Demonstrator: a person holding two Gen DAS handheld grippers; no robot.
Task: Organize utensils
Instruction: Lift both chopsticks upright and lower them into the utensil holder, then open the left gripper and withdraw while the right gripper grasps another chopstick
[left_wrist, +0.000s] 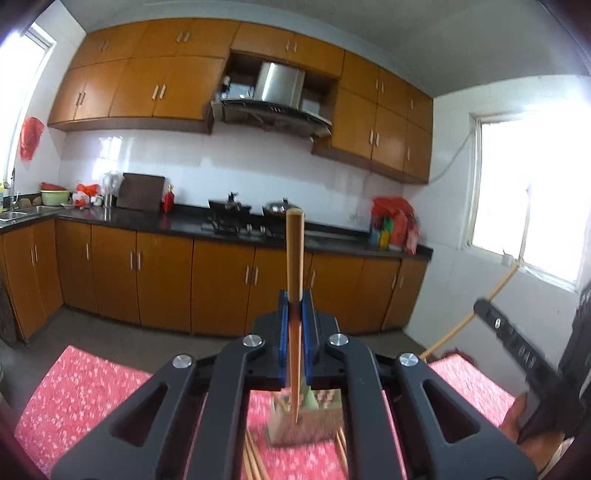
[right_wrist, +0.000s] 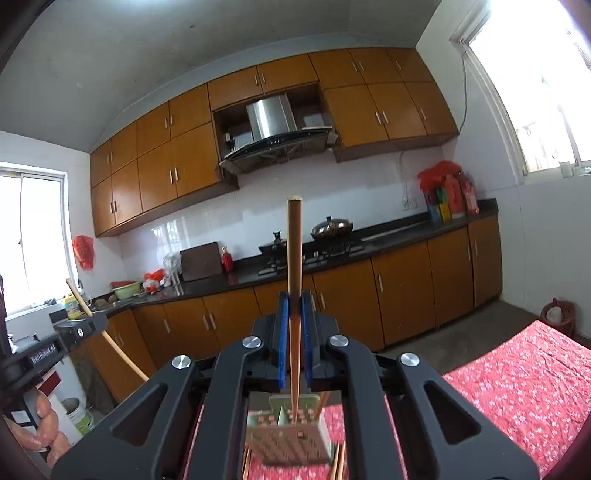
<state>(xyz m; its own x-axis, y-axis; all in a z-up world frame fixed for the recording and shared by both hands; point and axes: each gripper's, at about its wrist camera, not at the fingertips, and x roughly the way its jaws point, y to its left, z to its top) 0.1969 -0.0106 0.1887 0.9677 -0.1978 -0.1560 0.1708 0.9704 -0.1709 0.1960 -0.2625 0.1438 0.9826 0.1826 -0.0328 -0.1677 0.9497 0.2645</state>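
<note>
My left gripper (left_wrist: 295, 301) is shut on a wooden chopstick (left_wrist: 295, 251) that stands upright between its blue pads. Its lower end hangs over a perforated metal utensil holder (left_wrist: 295, 424) on the red flowered tablecloth (left_wrist: 81, 398). My right gripper (right_wrist: 294, 301) is shut on another wooden chopstick (right_wrist: 294, 247), also upright, with its tip over the same metal holder (right_wrist: 291, 435). More chopsticks (left_wrist: 255, 458) lie on the cloth beside the holder. The right gripper with its chopstick shows at the right of the left wrist view (left_wrist: 480, 304); the left gripper shows at the left of the right wrist view (right_wrist: 92, 321).
A kitchen lies ahead: orange cabinets (left_wrist: 221, 284), a dark counter (left_wrist: 184, 221) with a gas stove (left_wrist: 240, 225) and pots, a range hood (left_wrist: 277, 96), windows on both sides. A person's hand (right_wrist: 44, 432) holds the left gripper. A small red stool (right_wrist: 557, 317) stands on the floor.
</note>
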